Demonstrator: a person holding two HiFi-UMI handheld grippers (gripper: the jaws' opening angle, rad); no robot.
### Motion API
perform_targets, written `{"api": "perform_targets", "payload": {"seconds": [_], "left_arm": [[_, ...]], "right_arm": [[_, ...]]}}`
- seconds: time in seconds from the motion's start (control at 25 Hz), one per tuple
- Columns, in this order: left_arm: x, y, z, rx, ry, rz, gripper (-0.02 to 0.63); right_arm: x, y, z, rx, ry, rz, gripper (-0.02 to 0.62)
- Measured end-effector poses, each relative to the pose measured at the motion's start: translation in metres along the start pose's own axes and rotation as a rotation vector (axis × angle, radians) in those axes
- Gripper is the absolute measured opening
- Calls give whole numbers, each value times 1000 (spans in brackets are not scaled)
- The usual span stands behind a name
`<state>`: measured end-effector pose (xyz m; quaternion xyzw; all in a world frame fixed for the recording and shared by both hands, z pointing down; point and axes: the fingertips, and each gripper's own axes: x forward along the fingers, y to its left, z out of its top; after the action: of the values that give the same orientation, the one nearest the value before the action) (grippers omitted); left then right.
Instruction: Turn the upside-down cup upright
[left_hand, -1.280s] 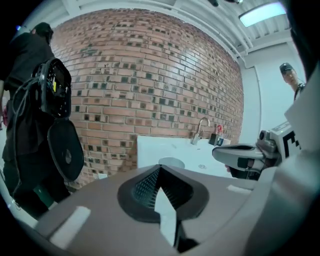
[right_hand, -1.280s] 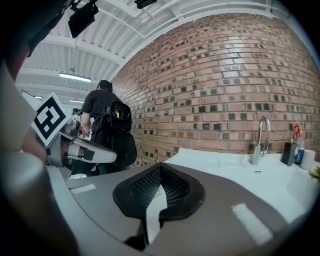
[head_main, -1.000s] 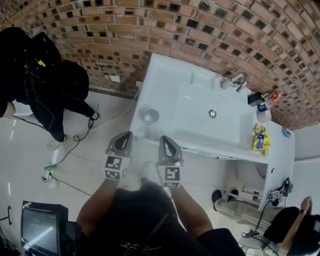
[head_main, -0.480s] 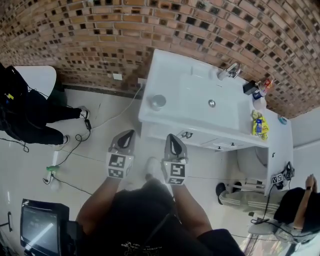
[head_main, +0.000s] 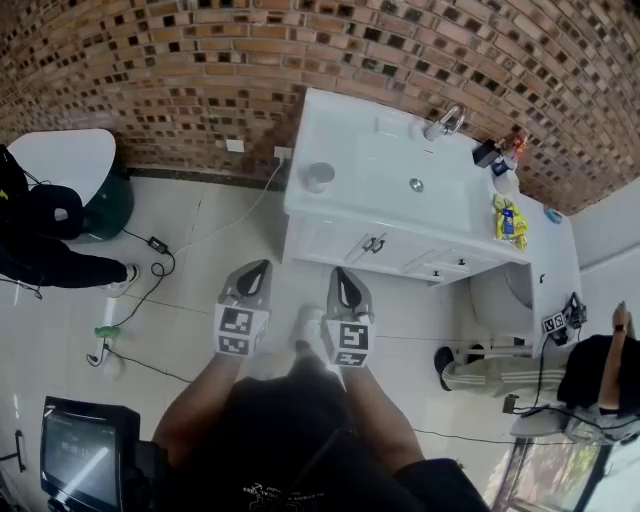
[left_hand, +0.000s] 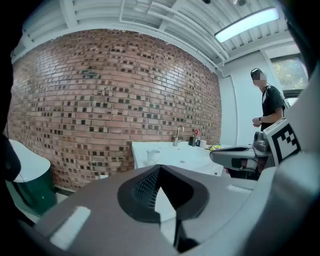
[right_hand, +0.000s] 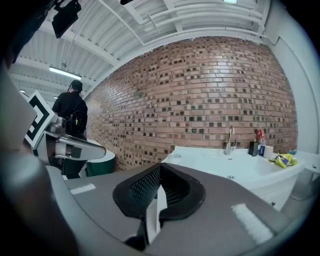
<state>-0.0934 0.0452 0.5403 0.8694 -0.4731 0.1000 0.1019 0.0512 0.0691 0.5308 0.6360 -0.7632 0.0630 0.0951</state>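
Note:
A small pale cup (head_main: 320, 176) stands on the left end of the white sink counter (head_main: 345, 215); from here I cannot tell which way up it is. It shows again far off in the left gripper view (left_hand: 153, 156). My left gripper (head_main: 252, 272) and right gripper (head_main: 345, 276) hang side by side over the tiled floor, well short of the counter, pointing towards it. Both are shut with nothing between the fingers. The jaws meet at the tip in the left gripper view (left_hand: 159, 168) and in the right gripper view (right_hand: 159, 167).
On the counter are a faucet (head_main: 444, 122), bottles (head_main: 498, 155) and a yellow packet (head_main: 506, 222). A brick wall (head_main: 200, 70) runs behind. A person in black (head_main: 40, 245), a green bin (head_main: 95, 190) and floor cables (head_main: 150, 275) are left; a monitor (head_main: 75, 455) is bottom left.
The counter and cup have shrunk and slid up the head view as I backed away. Both grippers kept their pose, shut. The person in black has slid towards the left edge.

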Motion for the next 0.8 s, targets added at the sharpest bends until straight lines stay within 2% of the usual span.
{"api": "perform_targets", "payload": {"seconds": [0.36, 0.8], "left_arm": [[-41, -21, -9, 11, -1, -5, -6], [-55, -63, 3, 27, -15, 14, -6]], "right_arm": [[-44, 15, -6, 11, -3, -9, 12], [-82, -3, -3, -3, -2, 9, 11]]}}
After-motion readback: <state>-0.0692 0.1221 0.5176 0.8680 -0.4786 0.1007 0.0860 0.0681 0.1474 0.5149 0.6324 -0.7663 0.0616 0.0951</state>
